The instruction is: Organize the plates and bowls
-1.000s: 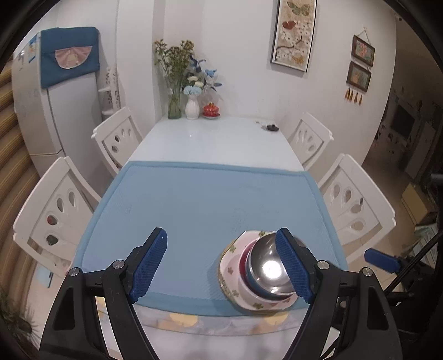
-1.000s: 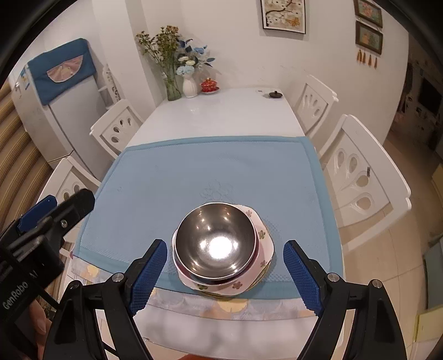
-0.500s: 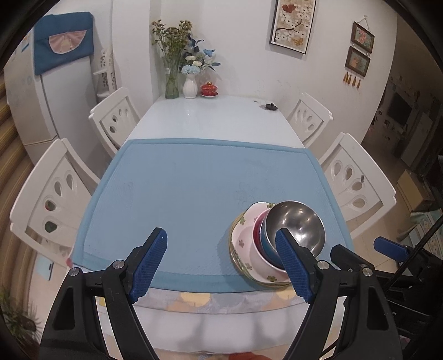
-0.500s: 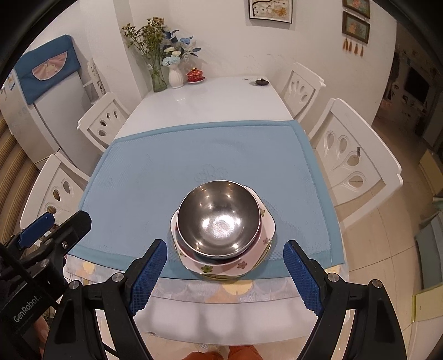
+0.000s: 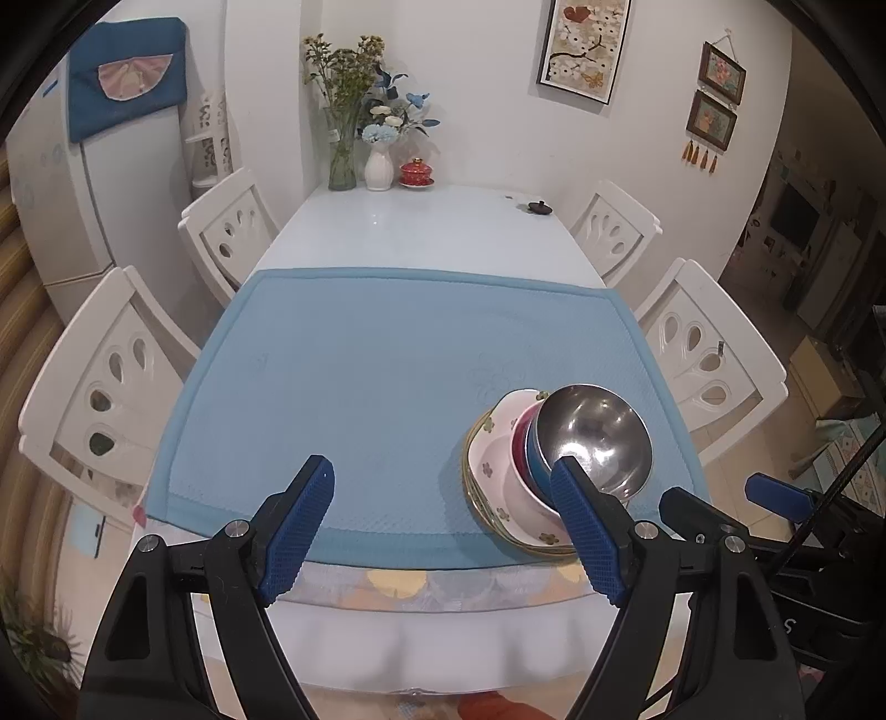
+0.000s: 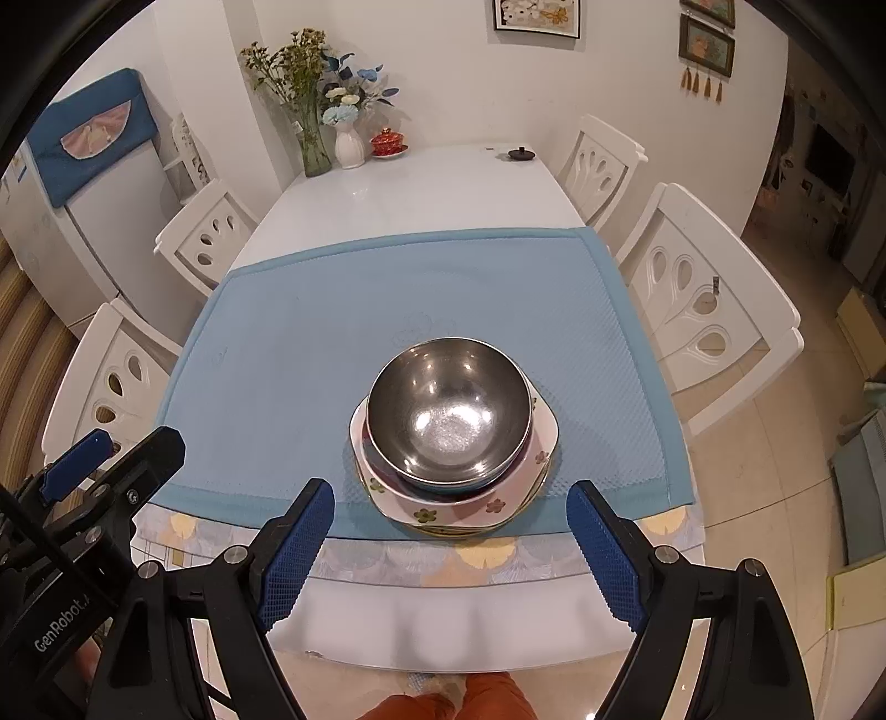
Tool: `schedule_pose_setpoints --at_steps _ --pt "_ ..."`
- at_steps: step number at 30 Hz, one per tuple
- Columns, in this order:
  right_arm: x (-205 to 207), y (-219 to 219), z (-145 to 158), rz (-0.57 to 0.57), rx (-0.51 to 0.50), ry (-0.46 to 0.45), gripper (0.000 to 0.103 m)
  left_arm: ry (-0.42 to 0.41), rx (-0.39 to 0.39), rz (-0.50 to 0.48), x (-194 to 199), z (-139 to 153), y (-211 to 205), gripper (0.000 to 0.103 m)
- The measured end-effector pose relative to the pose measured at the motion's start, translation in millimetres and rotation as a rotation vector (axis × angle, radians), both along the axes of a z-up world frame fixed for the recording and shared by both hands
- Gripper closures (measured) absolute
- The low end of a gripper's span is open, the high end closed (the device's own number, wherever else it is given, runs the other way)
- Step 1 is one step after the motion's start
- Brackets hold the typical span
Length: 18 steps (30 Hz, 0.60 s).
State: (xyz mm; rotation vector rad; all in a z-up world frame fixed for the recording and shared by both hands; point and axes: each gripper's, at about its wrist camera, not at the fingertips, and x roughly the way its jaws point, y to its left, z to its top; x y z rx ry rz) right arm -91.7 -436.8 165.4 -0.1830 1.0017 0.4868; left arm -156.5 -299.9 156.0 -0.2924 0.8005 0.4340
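On white table (image 6: 421, 194): blue mat (image 6: 310, 332), white chairs (image 6: 714, 310) alongside.

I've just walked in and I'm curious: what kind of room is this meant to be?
Most likely a home dining room: a long white table with white chairs along both sides, flower vases at its far end, framed pictures on the wall and a fridge in the corner.

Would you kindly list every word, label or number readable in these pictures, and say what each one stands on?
"GenRobot" with a cut-off character after it: white print on the black body of the left gripper, seen in the right wrist view.
A pale mark, perhaps "S", on the right gripper's body: unclear.
Fridge stickers: too small to read.
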Motion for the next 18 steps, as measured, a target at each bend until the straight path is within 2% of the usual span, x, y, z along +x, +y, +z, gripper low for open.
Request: schedule_pose_setpoints --at_steps 4,6,8,10,12,18 --pt "-2.6 0.4 -0.6 0.002 -0.007 -0.001 0.019 -0.012 0.006 0.004 -2.8 1.6 -0.3 0.024" --pt "-2.5 1.7 -1.0 0.004 -0.015 0.001 0.019 -0.007 0.068 0.034 -3.8 4.3 -4.9 0.024" --pt "-2.9 3.6 -0.6 0.008 -0.024 0.002 0.019 -0.010 0.177 0.030 -3.9 9.9 -16.4 0.024" --pt "-4.3 4.9 0.8 0.010 -0.036 -0.007 0.019 -0.026 0.215 0.014 -3.4 15.3 -22.4 0.023" --pt "-5.2 3.7 3.5 0.006 -0.038 -0.020 0.019 -0.031 0.210 0.003 0.0 19.5 -23.2 0.023" --pt "0.2 -6.7 8.7 -0.022 -0.028 -0.028 0.019 -0.033 0.105 -0.011 8.6 17.3 -17.2 0.023"
